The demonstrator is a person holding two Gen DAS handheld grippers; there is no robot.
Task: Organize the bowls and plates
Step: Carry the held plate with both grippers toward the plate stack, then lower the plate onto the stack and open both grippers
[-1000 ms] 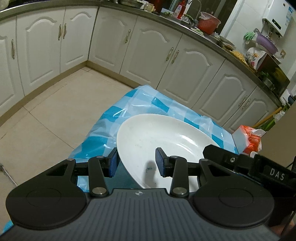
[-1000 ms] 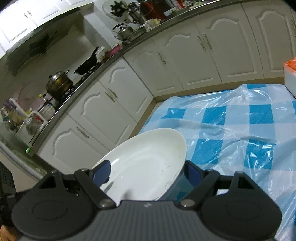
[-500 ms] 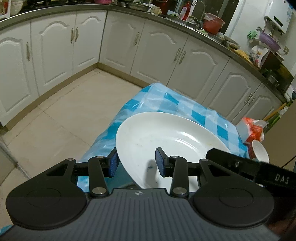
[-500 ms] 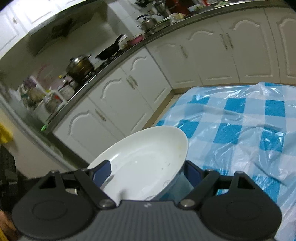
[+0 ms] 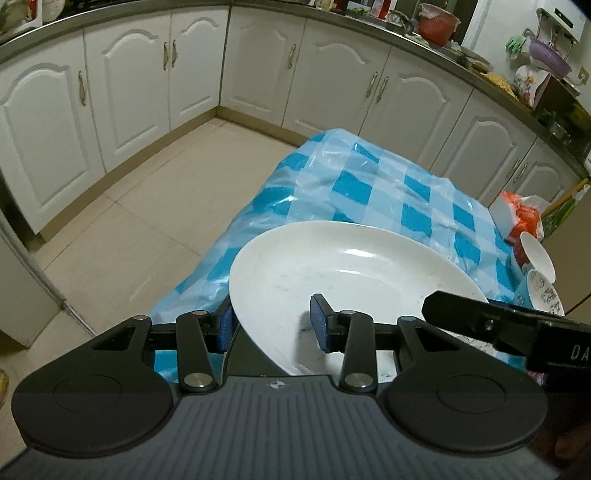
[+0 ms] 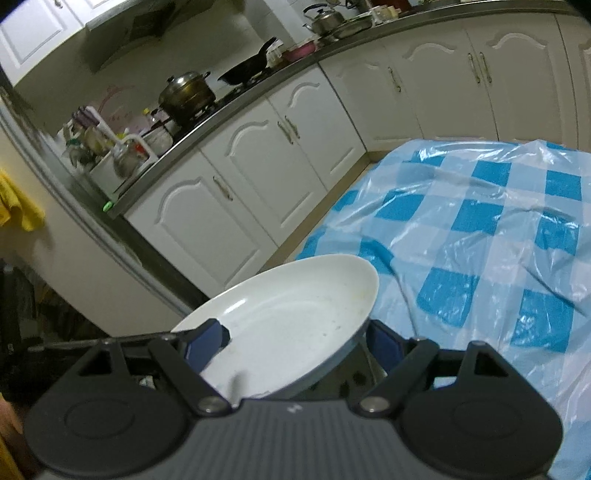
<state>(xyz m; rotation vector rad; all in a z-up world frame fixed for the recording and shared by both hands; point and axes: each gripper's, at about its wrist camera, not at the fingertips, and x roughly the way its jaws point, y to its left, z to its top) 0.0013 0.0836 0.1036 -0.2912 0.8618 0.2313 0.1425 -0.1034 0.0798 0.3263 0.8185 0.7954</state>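
Left wrist: your left gripper (image 5: 275, 325) pinches the white plate (image 5: 351, 273) rim; patterned bowls (image 5: 543, 288) sit at 3 o'clock.

Right wrist: your right gripper (image 6: 295, 341) pinches the same white plate (image 6: 295, 317) above the checked tablecloth (image 6: 480, 229).

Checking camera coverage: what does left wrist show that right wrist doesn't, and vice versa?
Left wrist only: two small bowls at the table's right edge, an orange-and-white packet behind them, a red basin on the counter, and the right tongs' black arm reaching over the plate rim.

Right wrist only: a lidded pot and a black wok on the stove, a kettle, and a yellow cloth hanging at left.

Both: the white plate straddled at its rim by each tongs, the blue checked tablecloth, white cabinets.
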